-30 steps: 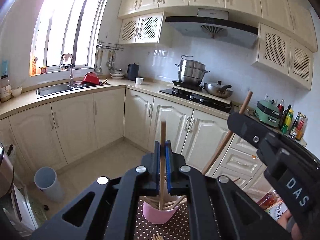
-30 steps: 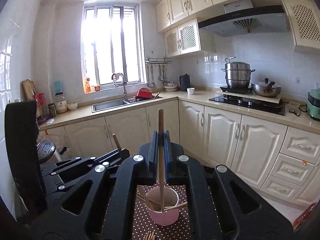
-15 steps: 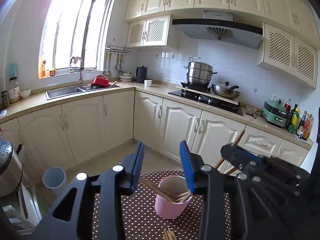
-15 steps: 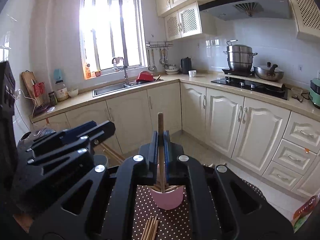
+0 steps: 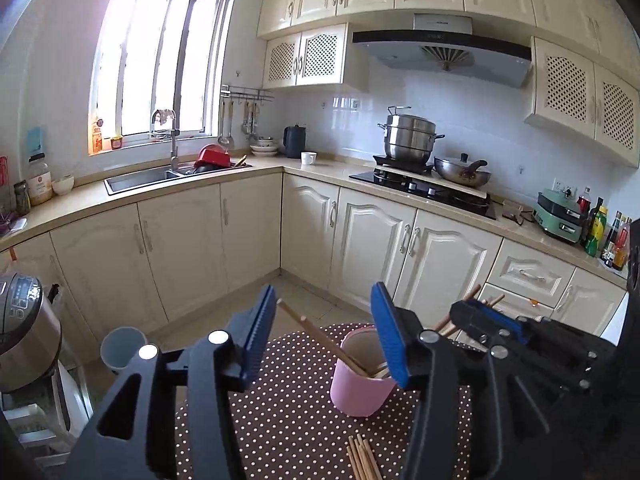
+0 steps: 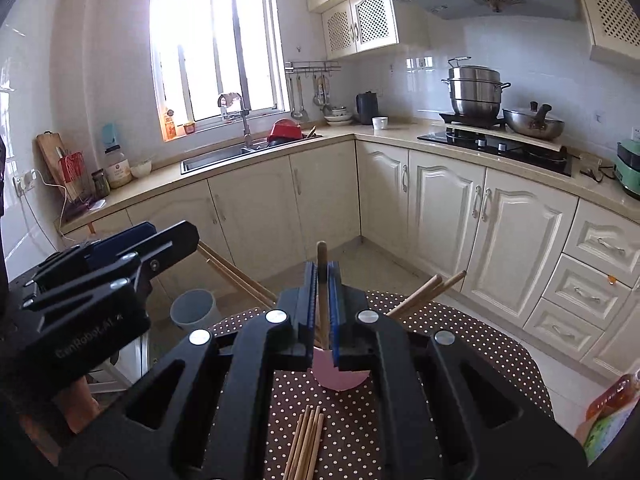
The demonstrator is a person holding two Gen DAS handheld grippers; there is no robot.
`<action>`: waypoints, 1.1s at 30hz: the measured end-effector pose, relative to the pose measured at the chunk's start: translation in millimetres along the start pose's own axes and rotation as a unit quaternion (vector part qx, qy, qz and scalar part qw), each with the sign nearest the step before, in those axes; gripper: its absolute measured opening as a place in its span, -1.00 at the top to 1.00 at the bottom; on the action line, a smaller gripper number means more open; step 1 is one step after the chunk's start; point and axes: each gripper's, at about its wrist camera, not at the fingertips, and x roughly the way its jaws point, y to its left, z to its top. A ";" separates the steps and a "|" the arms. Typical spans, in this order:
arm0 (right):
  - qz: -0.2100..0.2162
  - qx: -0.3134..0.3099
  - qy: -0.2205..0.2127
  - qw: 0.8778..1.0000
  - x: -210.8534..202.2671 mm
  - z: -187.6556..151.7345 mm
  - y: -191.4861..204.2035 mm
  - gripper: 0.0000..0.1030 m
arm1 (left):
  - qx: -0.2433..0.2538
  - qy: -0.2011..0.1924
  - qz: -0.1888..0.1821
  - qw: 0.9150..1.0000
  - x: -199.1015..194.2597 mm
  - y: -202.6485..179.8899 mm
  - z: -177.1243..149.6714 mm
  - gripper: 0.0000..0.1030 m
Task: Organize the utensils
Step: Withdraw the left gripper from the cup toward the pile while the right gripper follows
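A pink cup stands on a brown polka-dot table and holds several wooden chopsticks that lean out. My left gripper is open and empty just before the cup. My right gripper is shut on one upright chopstick over the cup, which it mostly hides. It also shows in the left wrist view. More loose chopsticks lie on the table in front of the cup.
Cream kitchen cabinets run behind the table. A grey bin stands on the floor at left, next to a rice cooker. A snack packet lies at the table's right edge.
My left gripper opened and let its chopstick drop into the cup, then drew back. My right gripper lowered toward the cup with its chopstick still held.
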 end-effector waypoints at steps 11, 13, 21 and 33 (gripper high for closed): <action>-0.002 -0.001 -0.007 1.000 -40.7 -9.1 2.9 0.87 | 0.002 0.006 0.000 1.000 -32.0 5.2 -18.6 -0.08; 0.000 -0.001 -0.003 1.000 -46.6 -14.8 3.4 0.87 | 0.001 0.012 0.000 1.000 -36.0 5.8 -25.7 -0.08; 0.008 0.004 0.029 1.000 -54.9 -50.9 2.8 0.87 | 0.008 0.040 0.002 0.999 -40.9 4.1 -56.2 -0.08; 0.021 0.039 0.106 0.993 -33.7 -118.5 -15.9 0.87 | 0.027 0.169 -0.015 0.985 1.5 -1.6 -134.6 -0.15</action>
